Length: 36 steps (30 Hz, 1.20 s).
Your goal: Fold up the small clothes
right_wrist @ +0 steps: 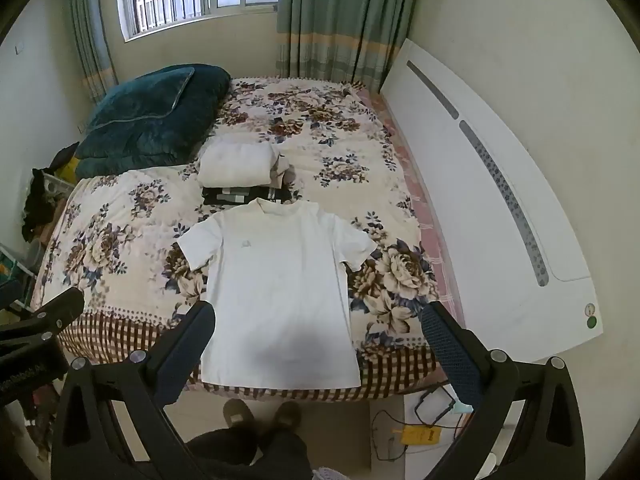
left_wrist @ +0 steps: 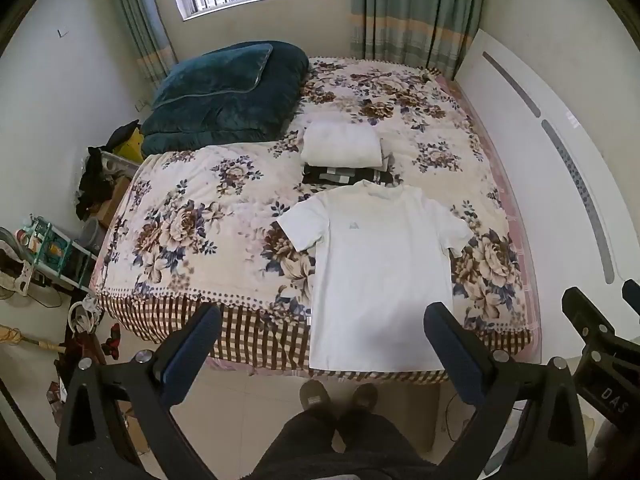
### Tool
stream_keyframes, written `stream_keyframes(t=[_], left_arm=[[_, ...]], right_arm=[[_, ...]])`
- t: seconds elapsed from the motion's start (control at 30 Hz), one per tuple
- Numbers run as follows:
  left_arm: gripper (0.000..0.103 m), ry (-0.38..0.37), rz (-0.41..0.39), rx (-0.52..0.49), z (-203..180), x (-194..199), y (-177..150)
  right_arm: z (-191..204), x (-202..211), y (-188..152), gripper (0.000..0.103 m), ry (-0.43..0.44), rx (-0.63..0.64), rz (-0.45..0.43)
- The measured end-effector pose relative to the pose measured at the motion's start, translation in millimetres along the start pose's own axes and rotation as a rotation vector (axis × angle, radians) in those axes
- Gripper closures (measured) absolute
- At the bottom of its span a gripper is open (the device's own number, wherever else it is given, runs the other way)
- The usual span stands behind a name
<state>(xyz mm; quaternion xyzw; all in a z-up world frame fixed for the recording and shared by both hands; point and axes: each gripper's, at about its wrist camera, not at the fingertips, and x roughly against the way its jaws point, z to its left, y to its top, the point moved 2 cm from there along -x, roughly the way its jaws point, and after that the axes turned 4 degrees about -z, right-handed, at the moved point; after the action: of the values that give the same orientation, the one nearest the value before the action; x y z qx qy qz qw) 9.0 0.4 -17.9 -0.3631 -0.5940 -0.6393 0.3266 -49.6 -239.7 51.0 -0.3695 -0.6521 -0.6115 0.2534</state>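
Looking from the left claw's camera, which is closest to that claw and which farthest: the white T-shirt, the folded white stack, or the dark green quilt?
1. White T-shirt: spread flat at the bed's near edge, just ahead of the left gripper.
2. Folded white stack: mid-bed, beyond the collar.
3. Dark green quilt: far left corner, by the window.

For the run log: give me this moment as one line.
white T-shirt: flat, unfolded on bed | left gripper: open, empty | right gripper: open, empty

Two high wrist views, steeply down, sharing bed (left_wrist: 192, 216).

Both tongs (left_wrist: 322, 322) (right_wrist: 318, 322) wide open, downtilted
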Motion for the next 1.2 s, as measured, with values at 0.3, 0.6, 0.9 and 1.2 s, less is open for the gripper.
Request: stream_keyframes(t=[0.3,0.6,0.9,1.2], left_arm=[[0.0,-0.001,0.009,0.001,1,0,0],[0.0,-0.003,0.004,0.005,3,2,14],[0.0,0.003,-0.006,-0.005,2,5,18],[0.0,0.0,-0.006,-0.007,2,8,19]], right_arm=[[-2,0,0,0.0,-0.002,-0.004,-0.004],[1,4,6,0.0,-0.001,-0.001,-0.005],[6,9,10,0.0,0.002,0.0,-0.009],[8,9,12,0.0,0.004,-0.001,-0.011]])
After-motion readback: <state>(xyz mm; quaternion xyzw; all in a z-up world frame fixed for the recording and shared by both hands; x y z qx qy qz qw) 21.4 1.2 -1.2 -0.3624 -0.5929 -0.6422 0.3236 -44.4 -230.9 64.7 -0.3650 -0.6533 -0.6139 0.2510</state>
